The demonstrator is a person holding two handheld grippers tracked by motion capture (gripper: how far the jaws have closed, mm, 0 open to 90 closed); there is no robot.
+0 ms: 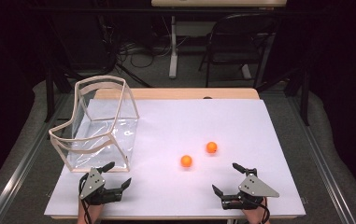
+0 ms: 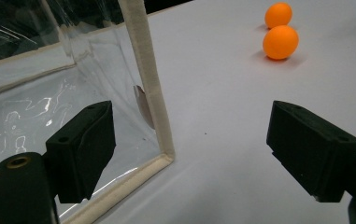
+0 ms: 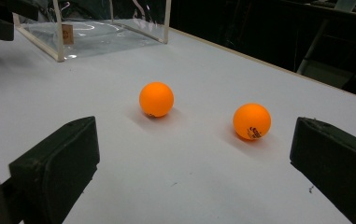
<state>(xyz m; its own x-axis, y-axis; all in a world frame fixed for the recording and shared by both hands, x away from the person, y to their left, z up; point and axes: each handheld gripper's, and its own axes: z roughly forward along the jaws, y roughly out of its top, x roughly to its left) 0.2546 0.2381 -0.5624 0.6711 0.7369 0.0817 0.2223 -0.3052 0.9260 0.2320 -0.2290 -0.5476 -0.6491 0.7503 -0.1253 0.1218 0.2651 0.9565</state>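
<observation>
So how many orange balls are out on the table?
2. The near ball lies mid-sheet; the far ball sits just beyond it, to its right. Both lie apart on the white sheet; the clear bag looks empty.

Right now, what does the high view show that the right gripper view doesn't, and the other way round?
High view alone: both grippers, the left gripper beside the clear bag's near corner and the right gripper near the table's front edge, each with open, empty jaws; also a chair and cables on the floor behind the table. Right gripper view alone: small dark print low on one orange ball. Shared: the two orange balls, apart on the white table, and the clear bag with cream trim standing open.
</observation>
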